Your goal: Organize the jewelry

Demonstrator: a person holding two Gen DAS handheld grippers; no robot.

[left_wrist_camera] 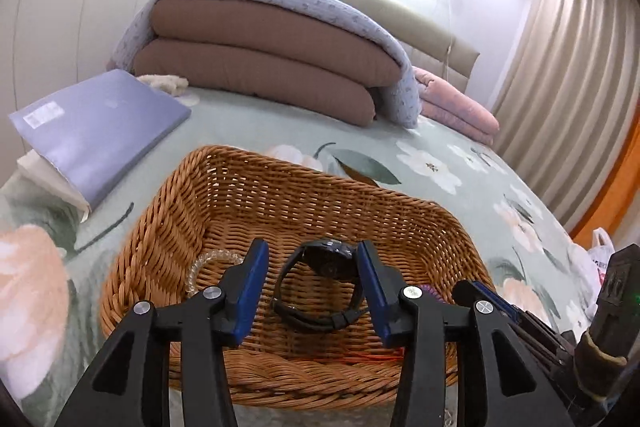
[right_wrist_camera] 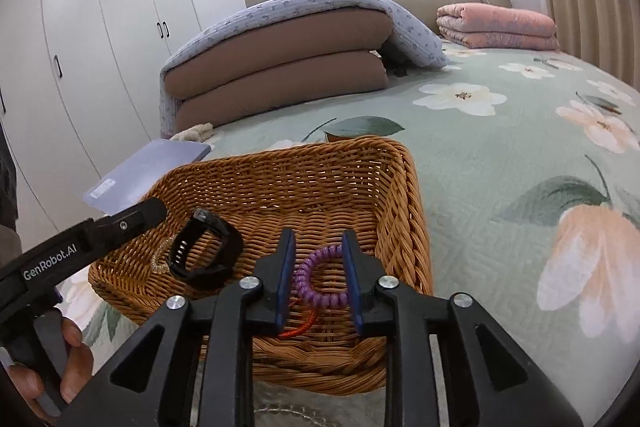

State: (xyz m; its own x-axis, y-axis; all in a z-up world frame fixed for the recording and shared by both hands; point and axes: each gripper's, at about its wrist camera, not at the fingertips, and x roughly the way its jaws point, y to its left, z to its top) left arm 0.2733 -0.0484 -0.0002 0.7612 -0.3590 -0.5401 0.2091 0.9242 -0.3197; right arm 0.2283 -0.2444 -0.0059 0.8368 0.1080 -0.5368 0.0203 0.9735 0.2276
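We see a bed [right_wrist_camera: 500, 155] with a green floral cover filling both views, and a wicker basket [left_wrist_camera: 248, 195] at lower centre. In the left wrist view, the left gripper [left_wrist_camera: 312, 267] hangs over the basket, jaws spread, a black watch [left_wrist_camera: 320, 287] lying on the basket floor between them; we cannot tell whether the right pad touches it. A clear bead bracelet [left_wrist_camera: 200, 265] lies left of it. In the right wrist view, the right gripper [right_wrist_camera: 318, 259] stands parted around a purple coil bracelet [right_wrist_camera: 316, 279], pads just beside it.
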